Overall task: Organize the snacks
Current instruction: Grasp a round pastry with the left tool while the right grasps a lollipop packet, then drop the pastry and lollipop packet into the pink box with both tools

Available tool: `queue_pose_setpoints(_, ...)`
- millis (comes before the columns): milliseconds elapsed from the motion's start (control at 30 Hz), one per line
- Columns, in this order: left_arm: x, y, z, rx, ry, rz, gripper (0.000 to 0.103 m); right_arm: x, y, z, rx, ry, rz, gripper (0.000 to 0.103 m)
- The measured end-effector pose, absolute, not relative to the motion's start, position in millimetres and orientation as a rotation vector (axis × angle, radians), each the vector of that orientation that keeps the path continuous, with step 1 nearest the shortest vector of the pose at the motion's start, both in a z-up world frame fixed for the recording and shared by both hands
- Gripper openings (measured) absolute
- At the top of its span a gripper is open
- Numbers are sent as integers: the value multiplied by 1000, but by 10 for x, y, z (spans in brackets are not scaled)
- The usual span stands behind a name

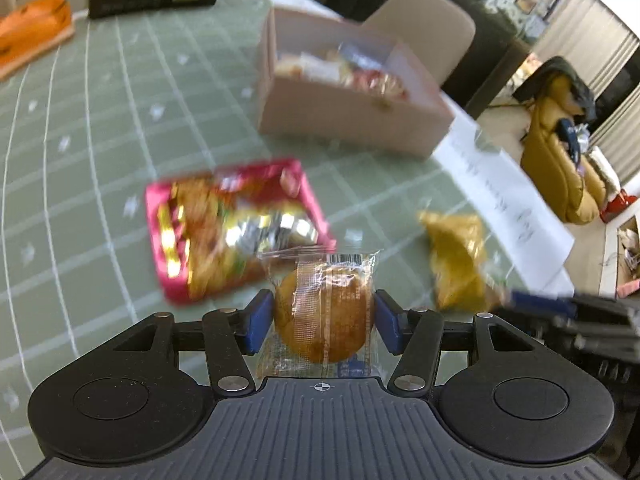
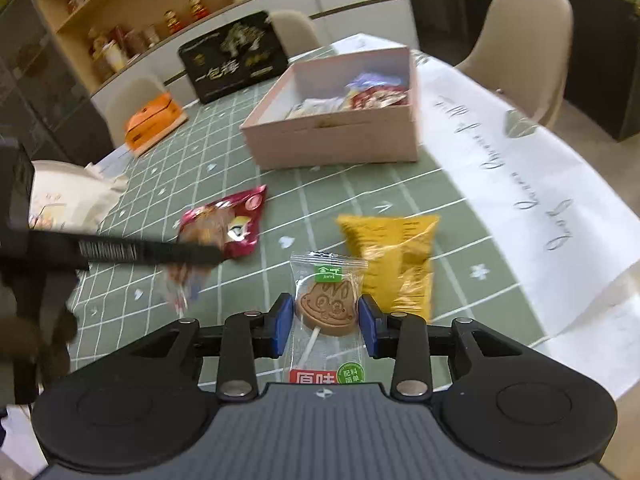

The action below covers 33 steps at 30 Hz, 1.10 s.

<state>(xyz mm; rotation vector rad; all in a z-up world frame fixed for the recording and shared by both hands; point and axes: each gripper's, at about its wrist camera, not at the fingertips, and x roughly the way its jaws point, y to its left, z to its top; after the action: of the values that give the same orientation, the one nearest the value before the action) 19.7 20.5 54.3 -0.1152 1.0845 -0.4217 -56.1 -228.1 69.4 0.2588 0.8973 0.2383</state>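
Observation:
My left gripper [image 1: 324, 320] is shut on a round golden cake in a clear wrapper [image 1: 324, 316], held above the table. My right gripper [image 2: 325, 316] is shut on a brown lollipop in a clear wrapper [image 2: 326, 308]. A pink open box [image 1: 352, 116] with several snacks inside stands ahead; it also shows in the right wrist view [image 2: 336, 140]. A red snack pack [image 1: 236, 224] and a yellow snack pack [image 1: 456, 256] lie on the green grid tablecloth; the red pack [image 2: 228, 224] and the yellow pack [image 2: 396, 256] also show in the right wrist view. The left gripper [image 2: 120, 254] shows blurred at the left there.
A black gift box [image 2: 234, 58] and an orange box [image 2: 152, 122] stand at the table's far side. A white cloth bag [image 2: 68, 196] lies left. A white runner with script [image 2: 520, 184] covers the right edge. Beige chairs [image 2: 528, 44] surround the table.

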Motion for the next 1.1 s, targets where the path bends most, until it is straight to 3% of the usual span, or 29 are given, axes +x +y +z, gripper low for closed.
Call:
queue_pose_setpoints(100, 150, 207, 592, -109, 1090, -444, 60, -552, -2244, 718, 246, 896, 244, 35)
queue_pose_setpoints(233, 237, 218, 1017, -178, 952, -495, 60, -544, -2384, 950, 255, 845, 222, 35)
queue_pose_setpoints(367, 672, 102, 1886, -194, 706, -557, 61, -394, -2595, 1519, 246, 712, 219, 35)
queue_pose_setpoints(467, 1227, -55, 2263, -225, 689, -575, 62, -34, -2619, 2050, 190, 612, 194, 36)
queue_pose_setpoints(533, 1747, -145, 2162, -280, 765, -558, 60, 365, -2675, 2370, 233, 554, 192, 47)
queue_pose_setpoints(567, 1960, -183, 2010, -288, 815, -536, 57, 575, -2693, 2460, 251, 545, 193, 64)
queue_pose_setpoints(600, 2062, -199, 1864, -287, 836, -525, 56, 773, -2704, 2500, 250, 560, 196, 70)
queue_pose_setpoints(800, 1801, 234, 1249, -390, 838, -556, 56, 856, -2801, 2091, 212, 653, 133, 70)
queue_pose_setpoints(1033, 1113, 333, 699, -314, 982, -570, 56, 434, -2856, 959, 246, 886, 109, 70)
queue_pose_setpoints(1100, 858, 313, 595, -273, 1001, -572, 56, 300, -2815, 657, 289, 951, 97, 64)
